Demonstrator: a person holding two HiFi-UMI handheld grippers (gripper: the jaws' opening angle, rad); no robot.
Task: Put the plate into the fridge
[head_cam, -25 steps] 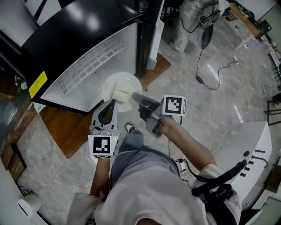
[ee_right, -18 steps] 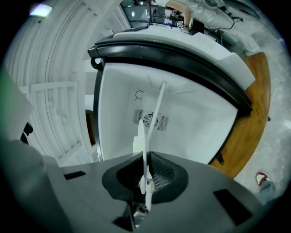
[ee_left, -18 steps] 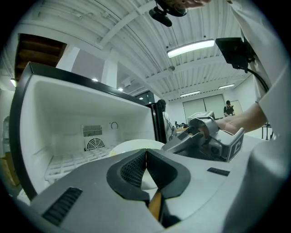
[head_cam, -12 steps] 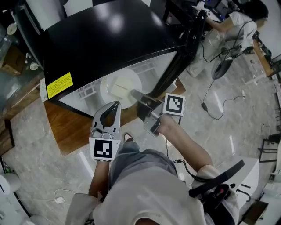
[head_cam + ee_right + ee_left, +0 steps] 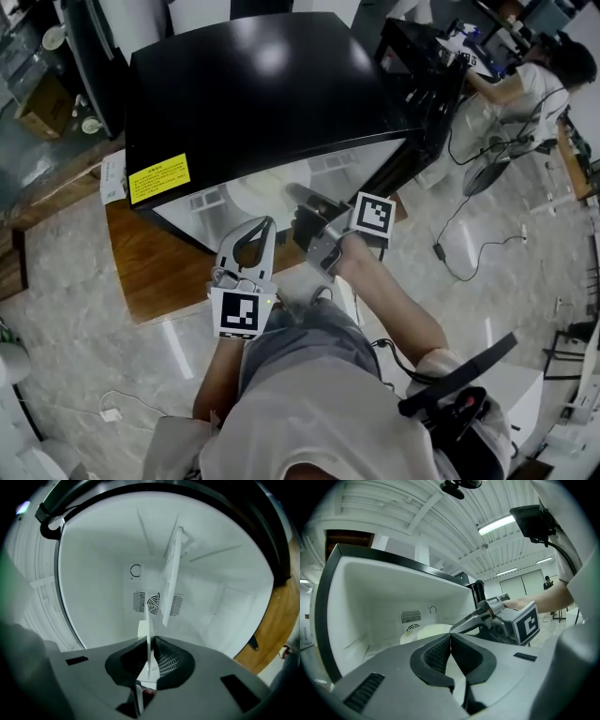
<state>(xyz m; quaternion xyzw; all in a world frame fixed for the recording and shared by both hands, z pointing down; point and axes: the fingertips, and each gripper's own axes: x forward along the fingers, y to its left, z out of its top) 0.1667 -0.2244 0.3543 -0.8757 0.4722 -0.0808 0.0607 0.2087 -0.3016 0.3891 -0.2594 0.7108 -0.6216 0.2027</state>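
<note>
Plate (image 5: 265, 194) is held roughly level just inside the open fridge (image 5: 253, 84), its near rim pinched by the right gripper (image 5: 298, 197). That fridge is a black-topped box with a white inside, standing on a wooden board (image 5: 150, 272) over the pale floor (image 5: 75, 300). A round vent (image 5: 153, 603) shows on its back wall. Below, the holder's grey shirt (image 5: 319, 394) fills the bottom of the head view. Pointing level into the opening, the right gripper has its jaws narrow, clamped on the plate's thin edge. At the fridge mouth just beside it, the left gripper (image 5: 263, 225) has its jaws pressed together on nothing, clear of the plate.
</note>
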